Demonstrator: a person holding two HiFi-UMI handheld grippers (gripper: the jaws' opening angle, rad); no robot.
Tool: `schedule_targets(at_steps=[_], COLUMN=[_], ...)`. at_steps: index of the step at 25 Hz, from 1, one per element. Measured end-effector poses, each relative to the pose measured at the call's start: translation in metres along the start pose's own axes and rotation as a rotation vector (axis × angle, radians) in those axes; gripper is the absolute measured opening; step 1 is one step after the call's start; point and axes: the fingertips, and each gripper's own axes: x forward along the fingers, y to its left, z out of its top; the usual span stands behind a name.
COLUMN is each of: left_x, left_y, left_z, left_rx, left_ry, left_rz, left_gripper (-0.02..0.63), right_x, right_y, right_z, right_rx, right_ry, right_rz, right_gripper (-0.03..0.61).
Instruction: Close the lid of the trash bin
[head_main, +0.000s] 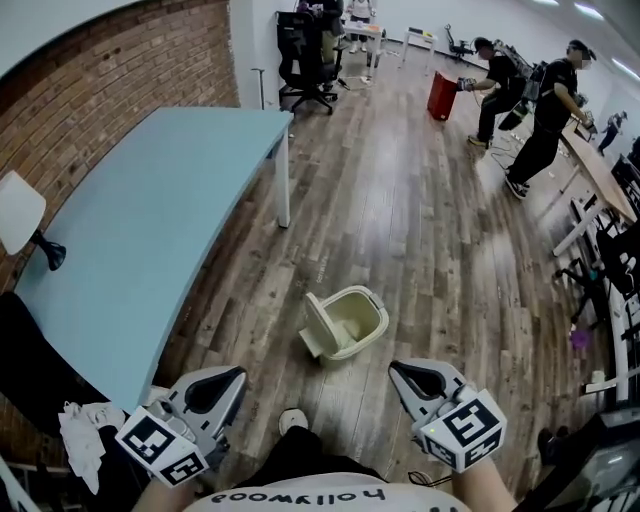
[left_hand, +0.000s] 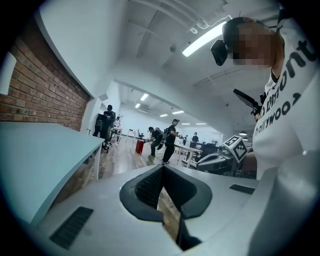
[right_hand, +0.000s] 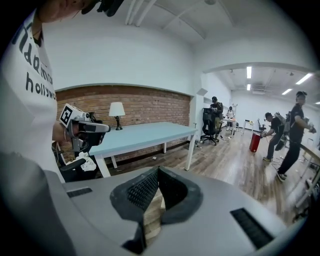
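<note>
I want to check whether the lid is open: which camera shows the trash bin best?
The head view: the trash bin stands on the wood floor ahead, its lid tipped open at its left. Neither the left nor the right gripper view shows the bin at all.

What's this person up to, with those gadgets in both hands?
A person stands over a cream trash bin on the wooden floor, its lid flipped open. They hold a left gripper and a right gripper near the body, both with jaws together and empty. Neither touches the bin, so the lid is not yet closed.
</note>
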Motion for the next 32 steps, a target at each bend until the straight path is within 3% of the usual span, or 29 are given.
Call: schedule_targets(at_steps=[10,19,26,32], left_x=[0.039,0.071,0.109,0.128], left_y=[0.079,0.114,0.129,0.143], left_z=[0.026,0.021,0.014,0.012], left_rx=[-0.006,-0.026,-0.112,-0.126], left_ry=[0.03,0.05,0.053,0.051], left_rz=[-0.052,-0.102,-0.109,-0.028], left_gripper=[0.006,0.006,0.006,0.006], right_x=[0.08,0.133,0.171,0.217], right_y=[-0.024,-0.035,-0.034,-0.042], right_z=[0.04,0.049,0.046,0.021], right_rx=[0.018,0.029,0.006,-0.066], right_ry=[0.037,0.075,0.116,0.197], right_rz=[-0.013,0.005,0.096,0.227], right_gripper=[0.008,0.008,0.008,0.008])
